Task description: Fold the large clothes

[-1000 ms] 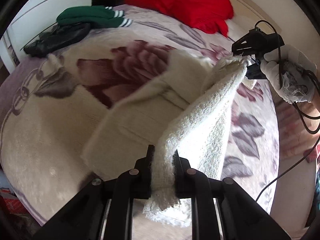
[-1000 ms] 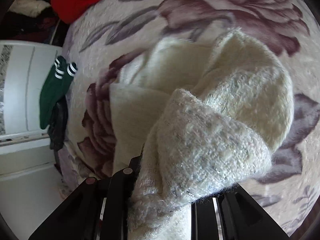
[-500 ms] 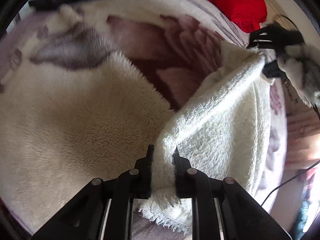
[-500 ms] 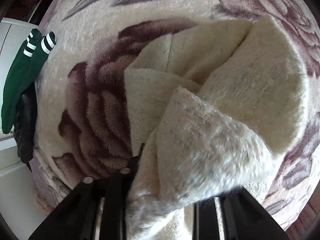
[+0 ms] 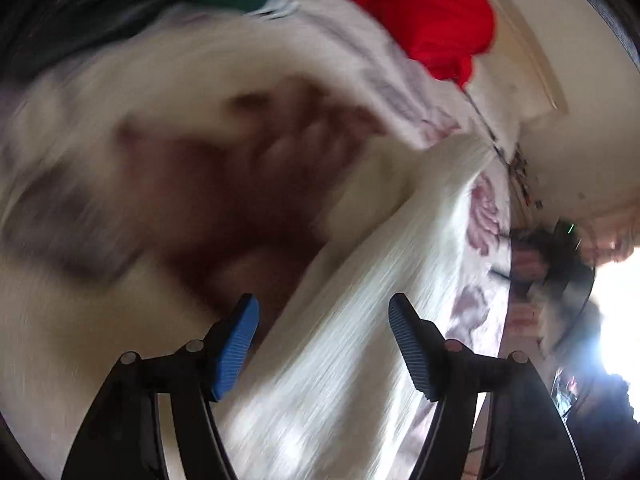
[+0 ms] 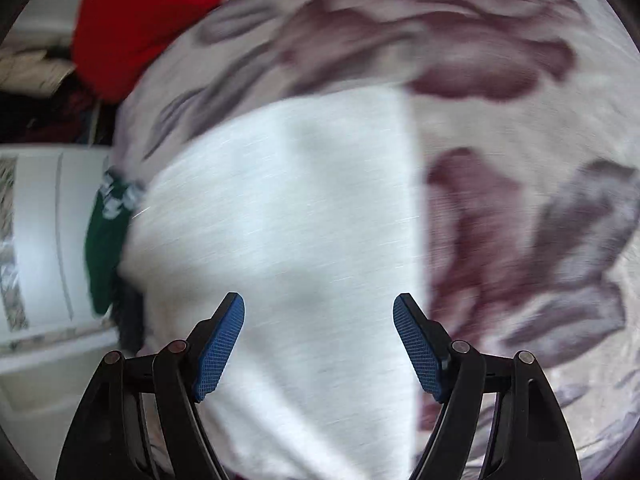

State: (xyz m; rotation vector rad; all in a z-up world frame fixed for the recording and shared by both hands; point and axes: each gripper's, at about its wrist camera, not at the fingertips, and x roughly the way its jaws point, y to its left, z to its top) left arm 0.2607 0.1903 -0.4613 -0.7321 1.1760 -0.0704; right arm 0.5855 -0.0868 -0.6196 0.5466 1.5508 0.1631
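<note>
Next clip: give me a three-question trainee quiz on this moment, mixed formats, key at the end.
1. True or false: the right gripper is clamped on the white garment.
2. The garment lies on: A) a bare floor B) a floral blanket C) a desk.
3. What colour is the item at the blanket's far edge in the right wrist view?

Key: 1 false, both the right and left gripper stand open, having just been opening; 2 B; 3 red.

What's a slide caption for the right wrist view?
Right gripper open above the folded white garment on the floral blanket.
</note>
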